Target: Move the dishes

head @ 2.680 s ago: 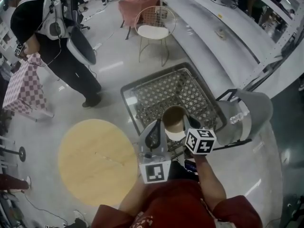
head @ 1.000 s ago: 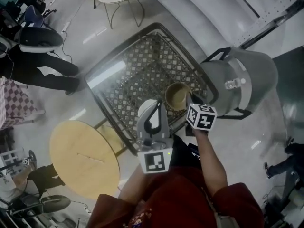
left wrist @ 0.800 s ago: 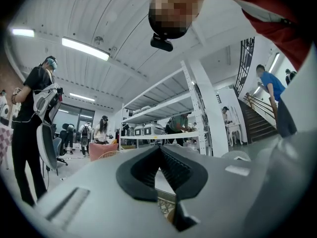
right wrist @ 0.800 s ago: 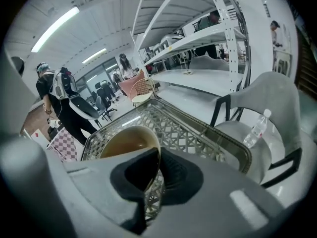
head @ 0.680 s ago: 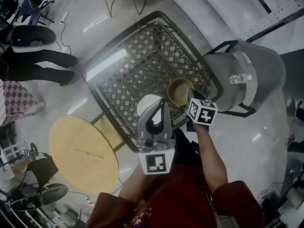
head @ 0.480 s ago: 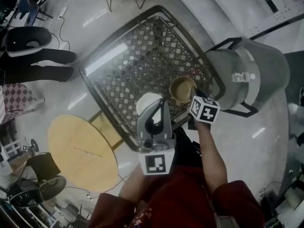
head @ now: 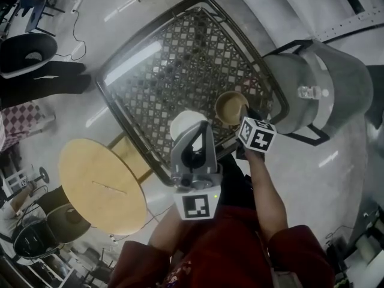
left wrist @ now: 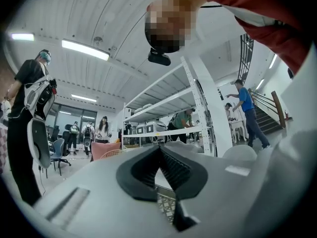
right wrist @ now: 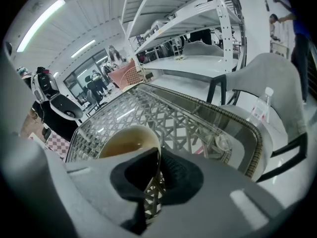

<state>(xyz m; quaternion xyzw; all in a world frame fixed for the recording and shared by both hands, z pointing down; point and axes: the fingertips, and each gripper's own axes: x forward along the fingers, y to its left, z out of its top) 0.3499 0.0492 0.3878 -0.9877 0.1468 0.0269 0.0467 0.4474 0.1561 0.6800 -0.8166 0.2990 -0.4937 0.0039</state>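
A brown bowl (head: 231, 108) with a pale outside hangs low over the glass-topped wicker table (head: 180, 59), near its front right edge. My right gripper (head: 243, 122) is shut on the bowl's near rim. In the right gripper view the rim of the bowl (right wrist: 126, 140) runs between the pads of the right gripper (right wrist: 157, 155). My left gripper (head: 201, 129) points level over the table's front edge. A white dish (head: 180, 125) shows at its tips. The jaws of the left gripper (left wrist: 159, 150) are shut, with nothing seen between them. Whether they hold the dish I cannot tell.
A grey chair (head: 324, 83) with a water bottle (head: 307, 92) on its seat stands against the table's right side. A round wooden table (head: 99, 185) sits low at the left. A person in black (head: 36, 71) stands beyond it. White shelving (right wrist: 188, 14) runs behind the wicker table.
The right gripper and the brown bowl have sunk toward the table top. The left gripper has dropped slightly. Both came in from the table's edge over the wicker top.
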